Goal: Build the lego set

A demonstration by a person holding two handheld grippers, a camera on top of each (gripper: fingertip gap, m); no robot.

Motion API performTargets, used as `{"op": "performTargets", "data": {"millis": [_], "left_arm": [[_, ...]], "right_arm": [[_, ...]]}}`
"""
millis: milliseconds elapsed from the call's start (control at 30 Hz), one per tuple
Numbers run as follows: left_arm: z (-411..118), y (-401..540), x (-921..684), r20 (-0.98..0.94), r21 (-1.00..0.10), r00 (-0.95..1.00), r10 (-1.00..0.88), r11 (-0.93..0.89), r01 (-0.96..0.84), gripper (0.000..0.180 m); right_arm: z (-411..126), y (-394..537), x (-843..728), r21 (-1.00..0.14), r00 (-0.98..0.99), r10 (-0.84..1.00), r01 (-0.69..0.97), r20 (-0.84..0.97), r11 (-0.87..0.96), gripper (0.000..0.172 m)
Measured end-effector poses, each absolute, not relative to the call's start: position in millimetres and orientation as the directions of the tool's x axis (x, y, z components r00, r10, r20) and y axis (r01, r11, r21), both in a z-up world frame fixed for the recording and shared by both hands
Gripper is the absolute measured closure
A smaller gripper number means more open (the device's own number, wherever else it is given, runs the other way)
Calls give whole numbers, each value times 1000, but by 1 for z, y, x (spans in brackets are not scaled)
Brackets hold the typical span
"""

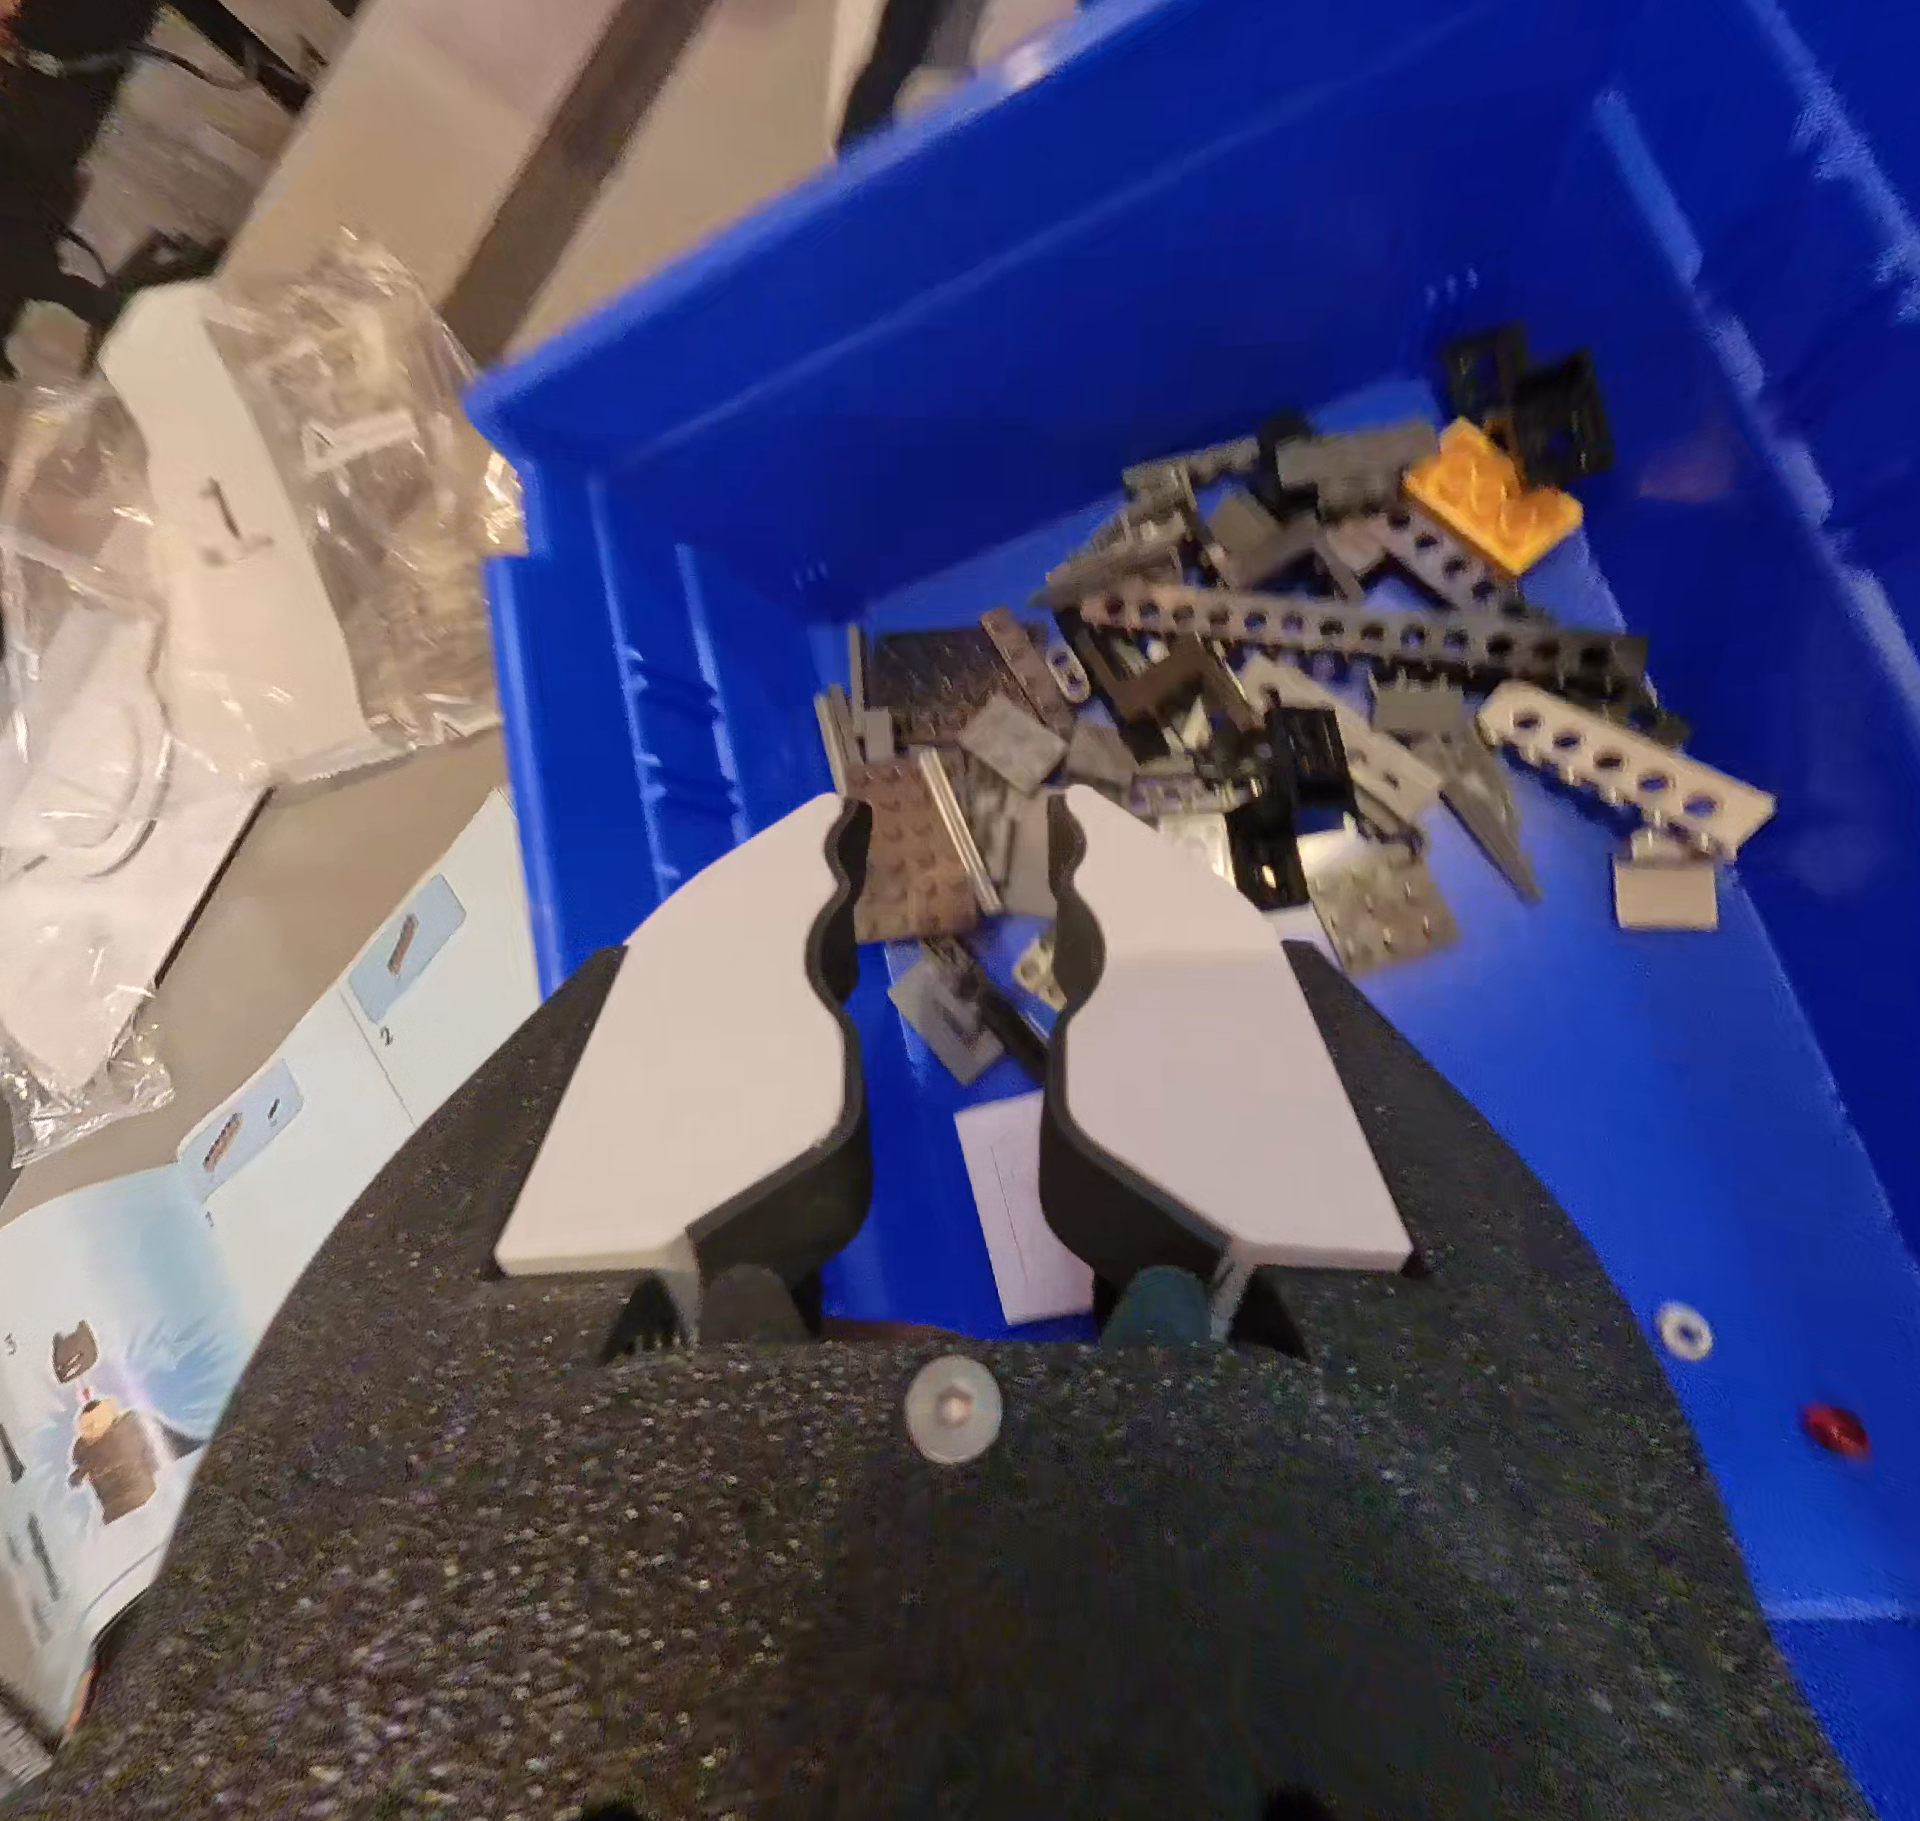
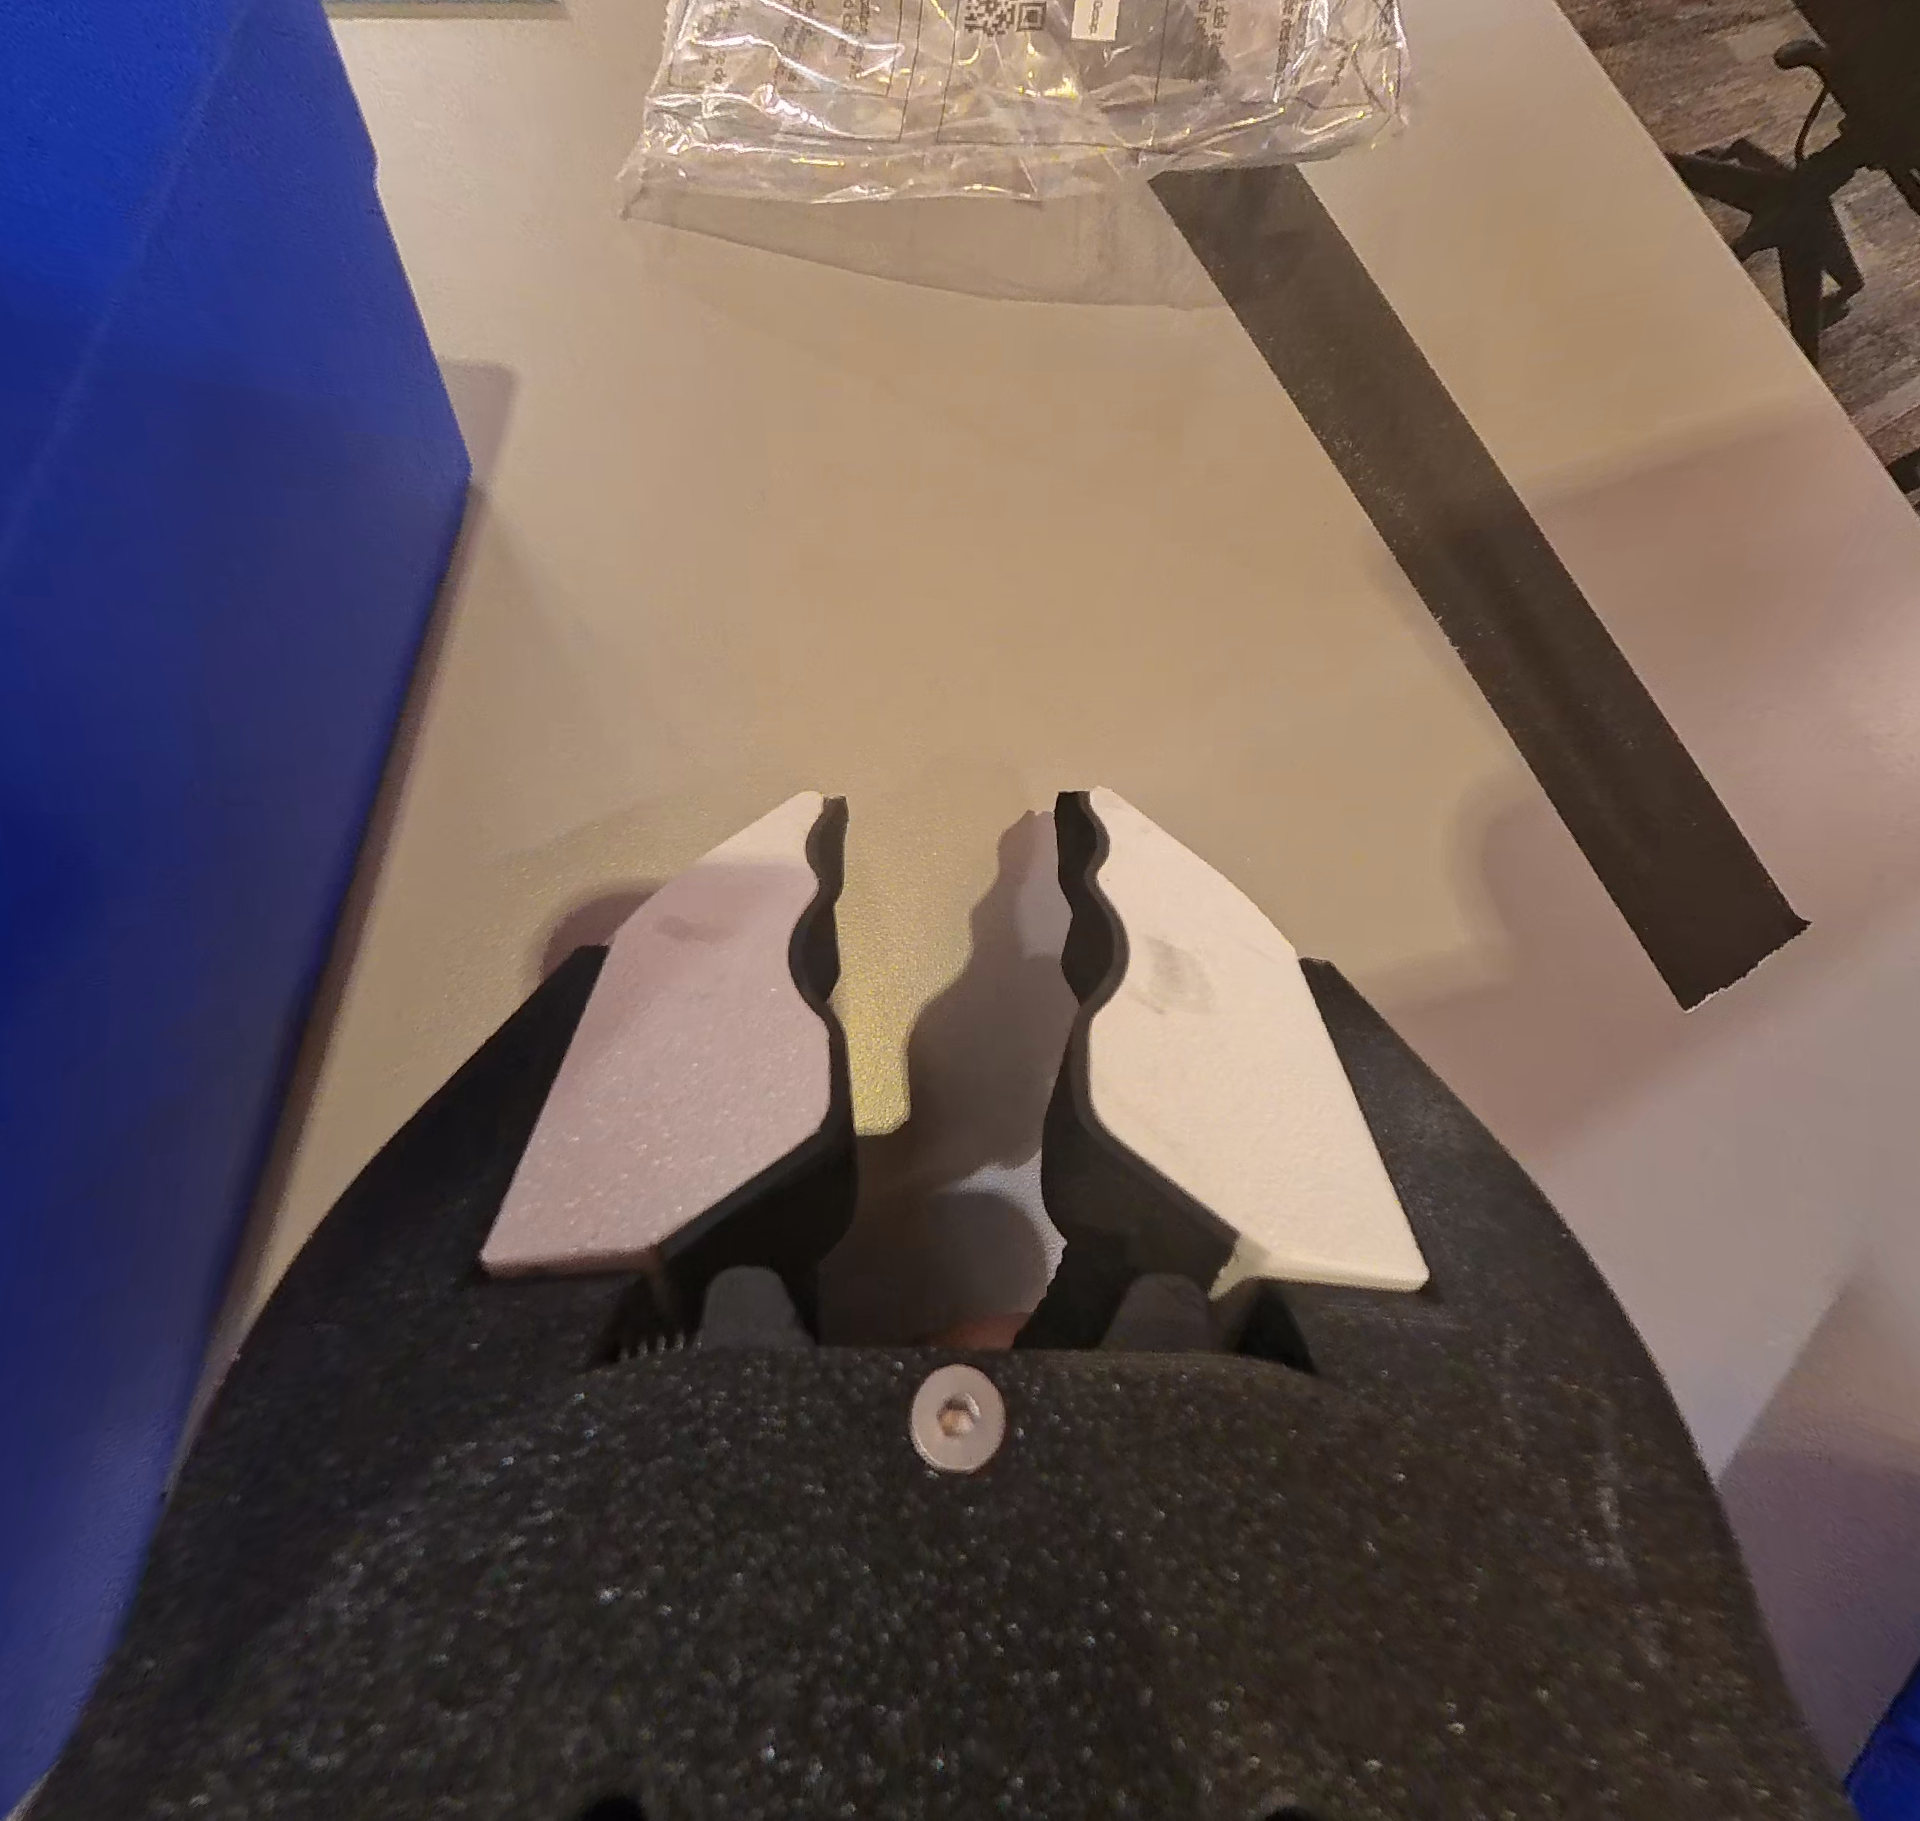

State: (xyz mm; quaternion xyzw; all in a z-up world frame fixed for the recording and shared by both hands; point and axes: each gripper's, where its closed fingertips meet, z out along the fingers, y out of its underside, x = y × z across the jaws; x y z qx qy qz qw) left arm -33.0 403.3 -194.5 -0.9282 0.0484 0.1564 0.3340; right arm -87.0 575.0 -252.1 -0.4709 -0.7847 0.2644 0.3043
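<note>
The left gripper (image 1: 951, 815) hangs over the blue bin (image 1: 1039, 265), its fingers moderately apart and nothing pressed between the pads; it sits above the near-left end of the pile of grey and black building pieces (image 1: 1247, 711), which lies heaped on the bin floor, seemingly tipped in loose. Seen through the gap between the fingertips is a brown studded plate (image 1: 914, 867), lying in the pile beyond the tips, toward 12 o'clock; whether the left pad touches it I cannot tell, since the view is blurred. An orange plate (image 1: 1486, 498) sits well off at 2 o'clock, near the far corner; a long grey beam with holes (image 1: 1351, 628) crosses the pile at 1 o'clock; a white slip of paper (image 1: 1013, 1200) lies on the bin floor below the fingers, at 6 o'clock. Outside the bin, at 9 o'clock, lie an open instruction booklet (image 1: 312, 1096) and clear plastic bags (image 1: 343, 483).

The right gripper (image 2: 945, 805) rests low over the beige table (image 2: 831, 576), fingers moderately apart and bare; the bin's outer wall stands close at 9 o'clock, a crumpled clear bag (image 2: 987, 36) lies at 12 o'clock, well apart, and a strip of black tape (image 2: 1507, 576) runs at 2 o'clock.
</note>
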Motion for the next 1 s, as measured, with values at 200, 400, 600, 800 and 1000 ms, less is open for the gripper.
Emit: {"op": "performTargets", "data": {"millis": [200, 400, 600, 800, 1000], "left_arm": [[-249, 369, -20, -339, -337, 925, -174, -895, -292, 142], [-254, 381, -18, -305, -368, 938, -164, -888, -275, 157], [-248, 396, -13, -285, -443, 946, -155, -854, -273, 157], [-236, 399, -1, -219, -499, 960, -175, -825, -264, 156], [-235, 386, -6, -226, -476, 961, -160, -842, -252, 142]], "right_arm": [[-252, 575, -87, -701, -371, 900, 579, 228, 416, 132], [-252, 575, -87, -702, -370, 899, 576, 233, 419, 131], [-252, 575, -87, -702, -371, 900, 577, 230, 418, 132], [-252, 575, -87, -702, -371, 900, 577, 230, 418, 132], [-252, 575, -87, -702, -371, 900, 578, 229, 417, 132]]}}
